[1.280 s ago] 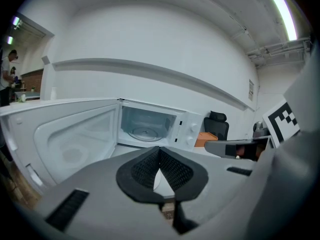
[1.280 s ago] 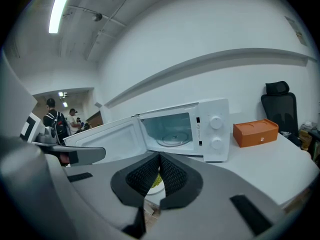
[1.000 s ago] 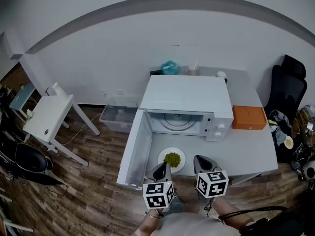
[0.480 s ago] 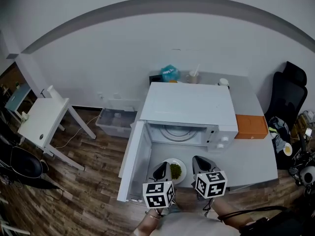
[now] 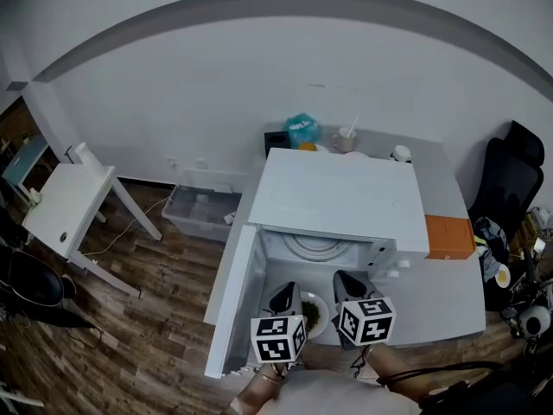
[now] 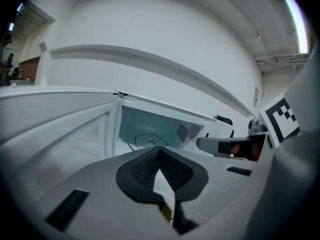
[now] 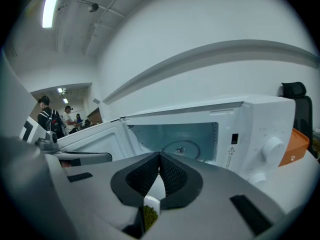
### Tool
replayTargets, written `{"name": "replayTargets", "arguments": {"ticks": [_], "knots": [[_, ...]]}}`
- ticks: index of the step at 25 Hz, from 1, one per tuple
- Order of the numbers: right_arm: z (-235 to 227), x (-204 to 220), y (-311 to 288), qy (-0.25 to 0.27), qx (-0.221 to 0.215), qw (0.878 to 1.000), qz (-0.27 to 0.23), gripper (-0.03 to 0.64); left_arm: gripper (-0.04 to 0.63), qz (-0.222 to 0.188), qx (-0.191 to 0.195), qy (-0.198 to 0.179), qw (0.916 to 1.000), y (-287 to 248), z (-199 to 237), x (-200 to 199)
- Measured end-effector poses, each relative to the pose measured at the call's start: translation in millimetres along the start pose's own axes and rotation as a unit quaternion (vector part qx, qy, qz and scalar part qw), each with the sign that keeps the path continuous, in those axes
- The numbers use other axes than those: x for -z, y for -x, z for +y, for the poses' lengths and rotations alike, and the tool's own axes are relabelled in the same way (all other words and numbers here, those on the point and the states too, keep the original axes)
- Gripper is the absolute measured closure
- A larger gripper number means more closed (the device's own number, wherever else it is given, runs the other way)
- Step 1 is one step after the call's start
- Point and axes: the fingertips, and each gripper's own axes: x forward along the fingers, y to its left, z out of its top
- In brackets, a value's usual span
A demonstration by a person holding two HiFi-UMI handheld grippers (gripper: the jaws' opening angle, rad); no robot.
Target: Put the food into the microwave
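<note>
microwave (image 5: 341,193): white shell, smooth, slight sheen, painted metal or plastic, hard to say which
plate (image 5: 321,303): white, smooth, kinda glossy
left gripper (image 6: 160,149): grey body, matt plastic look
pads (image 6: 142,170): dark, matt, fine mesh-like texture
floor (image 5: 155,318): brown wood planks, visible grain
table (image 5: 449,288): grey, smooth, matt

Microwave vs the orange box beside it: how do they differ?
The microwave is white; the box is orange. The microwave is far bigger and taller than the flat box. The microwave's door is swung wide open, at the head view's left; the box looks closed. Both are boxy and sit on the same grey table, the box just off the microwave's knob side.
</note>
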Motion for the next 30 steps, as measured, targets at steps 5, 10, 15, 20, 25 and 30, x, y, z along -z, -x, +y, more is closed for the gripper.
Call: {"name": "replayTargets", "arguments": {"ticks": [5, 10, 15, 20, 25, 30], "knots": [[-1.0, -7.0, -20.0, 0.001, -0.006, 1.000, 0.002, 0.600, 0.592, 0.003, -0.001, 0.003, 1.0000, -17.2, 8.3, -5.7], [-5.2, -0.5, -28.8, -0.008, -0.014, 1.000, 0.016, 0.600, 0.592, 0.016, -0.007, 0.010, 0.9998, -28.6, 10.8, 1.1], [-4.7, -0.2, -37.9, 0.006, -0.045, 0.999, 0.025, 0.600, 0.592, 0.033, -0.028, 0.022, 0.9988, -36.4, 10.2, 11.8], [5.0, 4.5, -43.3, 0.021, -0.085, 0.995, 0.044, 0.600, 0.592, 0.036, -0.057, 0.030, 0.9972, -36.3, 10.2, 11.4], [4.6, 17.3, -46.4, 0.021, -0.096, 0.994, 0.051, 0.600, 0.592, 0.035, -0.073, 0.040, 0.9960, -39.0, 11.7, 16.0], [1.4, 29.9, -46.9, 0.021, -0.097, 0.993, 0.065, 0.597, 0.581, 0.043, -0.054, 0.067, 0.9954, -37.5, 6.8, 29.2]]}}
